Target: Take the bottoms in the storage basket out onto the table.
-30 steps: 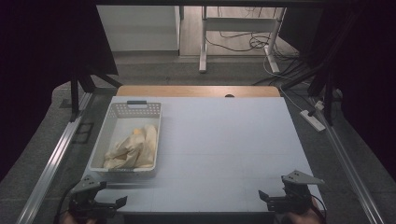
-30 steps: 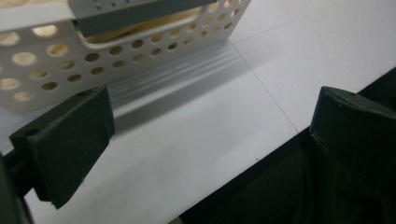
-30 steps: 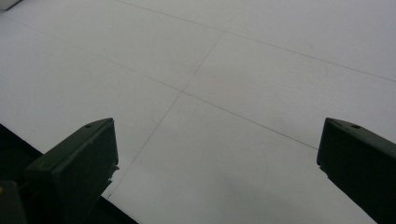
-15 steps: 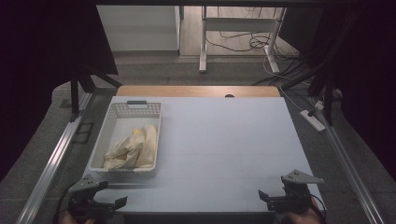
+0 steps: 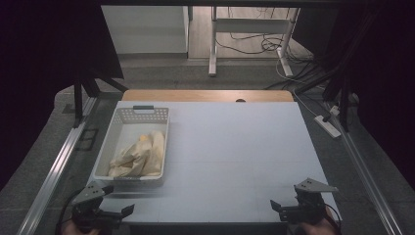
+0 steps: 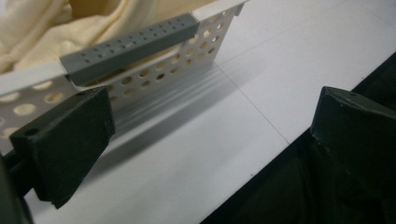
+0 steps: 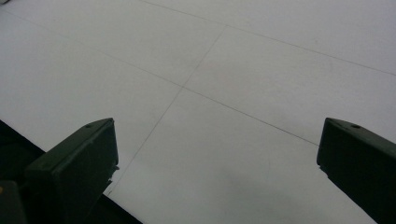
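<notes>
The cream cloth (image 5: 137,155) lay in the white basket (image 5: 111,150), its long axis running away from the left claw (image 5: 113,212), which waited wide open and empty just before the basket's near end; the right claw (image 5: 283,207), likewise open and empty, sat well apart.

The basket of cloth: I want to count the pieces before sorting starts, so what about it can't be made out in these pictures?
- High view: the cream cloth is a crumpled heap in the basket; folds hide the piece count, and whatever lies beneath.
- Left gripper view: the frame's top and left edges cut the cloth off, and the perforated wall and grey handle screen its lower part.
- High view: the left claw is too small and dim for detail.
</notes>
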